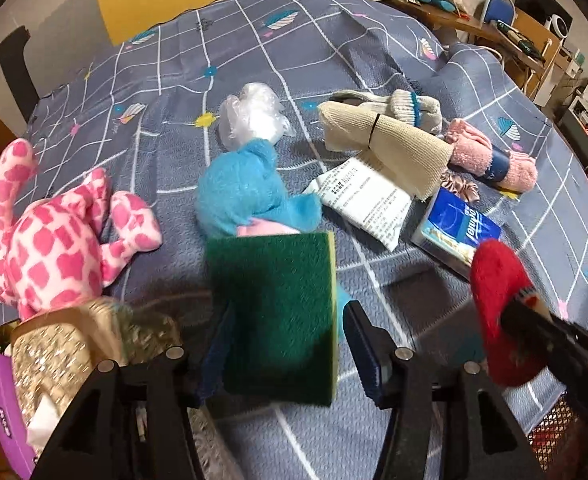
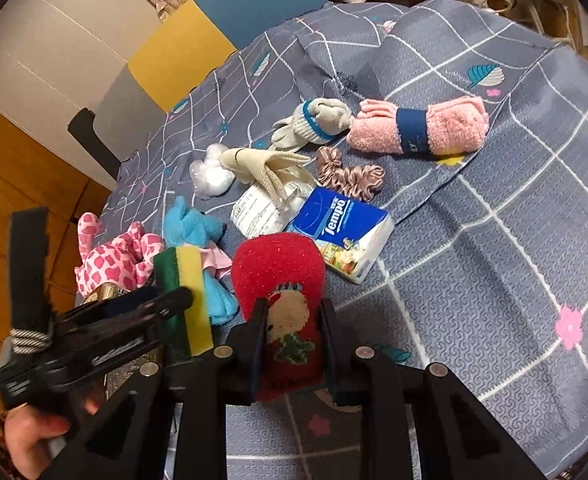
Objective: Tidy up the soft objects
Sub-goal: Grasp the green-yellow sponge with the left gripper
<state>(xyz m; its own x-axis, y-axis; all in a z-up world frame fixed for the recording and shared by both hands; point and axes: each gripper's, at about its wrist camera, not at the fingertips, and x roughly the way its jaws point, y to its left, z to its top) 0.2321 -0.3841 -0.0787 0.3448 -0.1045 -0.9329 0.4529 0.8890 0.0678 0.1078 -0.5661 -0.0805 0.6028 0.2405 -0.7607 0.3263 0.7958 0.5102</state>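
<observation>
A green and yellow scouring sponge (image 1: 274, 320) stands on edge between the fingers of my left gripper (image 1: 286, 320). The right finger (image 1: 360, 332) stands clear of its yellow side, so the jaws are open around it. In the right wrist view the sponge (image 2: 186, 300) sits at the tip of my left gripper (image 2: 174, 300), which a hand holds. My right gripper (image 2: 293, 308) is shut on a red soft toy (image 2: 274, 264) with a stitched figure on it. The toy (image 1: 494, 280) also shows at the right of the left wrist view.
On the grey checked bedspread (image 1: 414, 300) lie a pink spotted plush (image 1: 54, 248), a blue plush (image 1: 242, 196), a plastic bag (image 1: 254, 120), a beige roll (image 1: 382, 140), gloves (image 1: 406, 106), a pink towel roll (image 1: 490, 156), a tissue pack (image 1: 458, 232). A gold sequinned bag (image 1: 54, 352) sits lower left.
</observation>
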